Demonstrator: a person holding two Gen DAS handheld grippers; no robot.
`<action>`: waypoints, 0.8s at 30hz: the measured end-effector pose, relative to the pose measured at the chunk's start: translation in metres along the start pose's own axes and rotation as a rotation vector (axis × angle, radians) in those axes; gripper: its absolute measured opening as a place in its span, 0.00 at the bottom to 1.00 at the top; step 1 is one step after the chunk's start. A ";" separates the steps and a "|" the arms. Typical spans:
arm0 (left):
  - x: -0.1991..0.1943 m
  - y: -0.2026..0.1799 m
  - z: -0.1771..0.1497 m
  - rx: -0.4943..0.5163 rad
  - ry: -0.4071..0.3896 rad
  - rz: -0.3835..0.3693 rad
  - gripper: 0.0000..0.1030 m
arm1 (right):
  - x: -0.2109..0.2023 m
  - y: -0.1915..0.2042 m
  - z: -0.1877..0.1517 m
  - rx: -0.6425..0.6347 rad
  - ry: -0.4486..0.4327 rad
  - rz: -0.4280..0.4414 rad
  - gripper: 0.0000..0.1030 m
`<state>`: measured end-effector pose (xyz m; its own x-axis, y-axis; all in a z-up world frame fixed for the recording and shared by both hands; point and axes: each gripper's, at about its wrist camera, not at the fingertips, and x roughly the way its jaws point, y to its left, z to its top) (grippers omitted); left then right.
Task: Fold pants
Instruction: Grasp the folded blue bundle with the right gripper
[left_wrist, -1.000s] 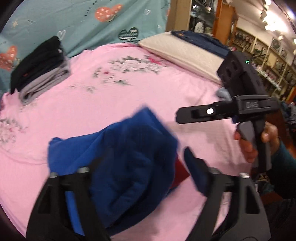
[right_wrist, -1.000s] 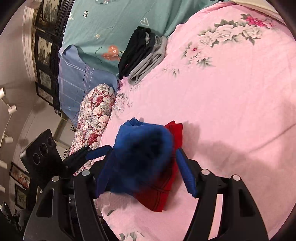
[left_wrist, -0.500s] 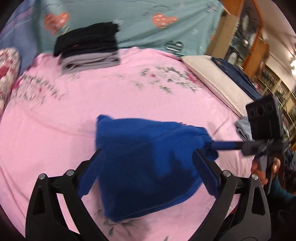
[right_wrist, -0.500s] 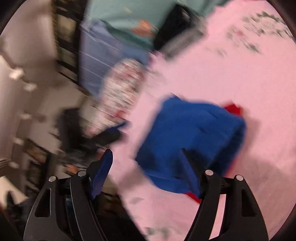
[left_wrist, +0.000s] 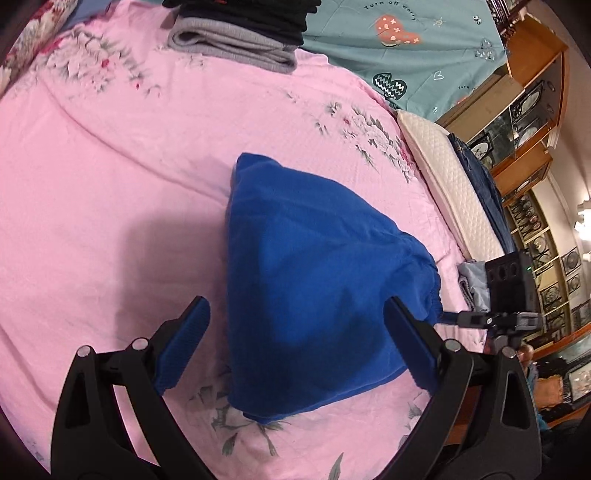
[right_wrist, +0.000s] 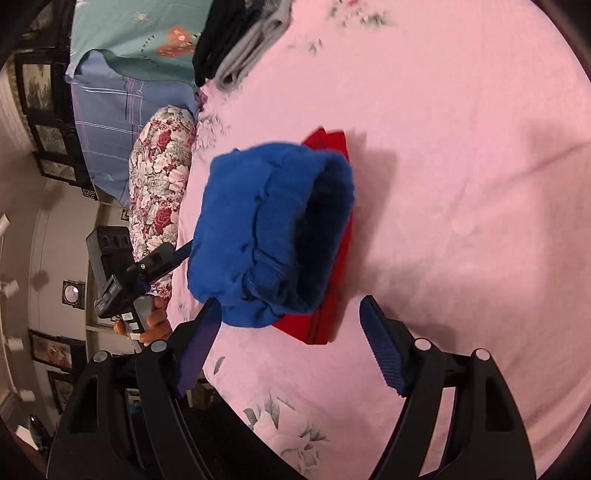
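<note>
The blue pants (left_wrist: 314, 280) lie folded in a thick bundle in the middle of the frame on the pink bedsheet (left_wrist: 110, 166), resting on a red garment (right_wrist: 332, 266). The left gripper (left_wrist: 295, 345) stands spread wide around the bundle's near edge, grasping nothing. The right gripper (right_wrist: 290, 347) is likewise released, its fingers apart just below the bundle.

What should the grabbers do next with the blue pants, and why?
Probably press the blue pants flat. Both grippers, left and right, are open and hold nothing, and in the right wrist view the bundle bulges open at the waistband over the red cloth.
</note>
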<state>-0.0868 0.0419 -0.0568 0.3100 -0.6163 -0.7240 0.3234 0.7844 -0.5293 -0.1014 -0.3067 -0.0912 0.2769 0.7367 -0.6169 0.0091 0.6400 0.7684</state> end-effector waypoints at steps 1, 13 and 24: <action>0.001 0.002 0.000 -0.010 0.006 -0.010 0.94 | 0.004 0.000 0.001 0.007 0.010 0.001 0.75; 0.029 0.008 0.007 -0.049 0.080 -0.083 0.94 | 0.030 0.007 0.027 0.082 0.085 -0.002 0.83; 0.052 0.023 0.016 -0.095 0.139 -0.151 0.94 | 0.037 0.015 0.018 -0.023 0.067 0.014 0.57</action>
<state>-0.0487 0.0263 -0.0997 0.1357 -0.7166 -0.6842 0.2694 0.6913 -0.6705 -0.0733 -0.2737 -0.0996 0.2116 0.7582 -0.6167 -0.0163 0.6336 0.7735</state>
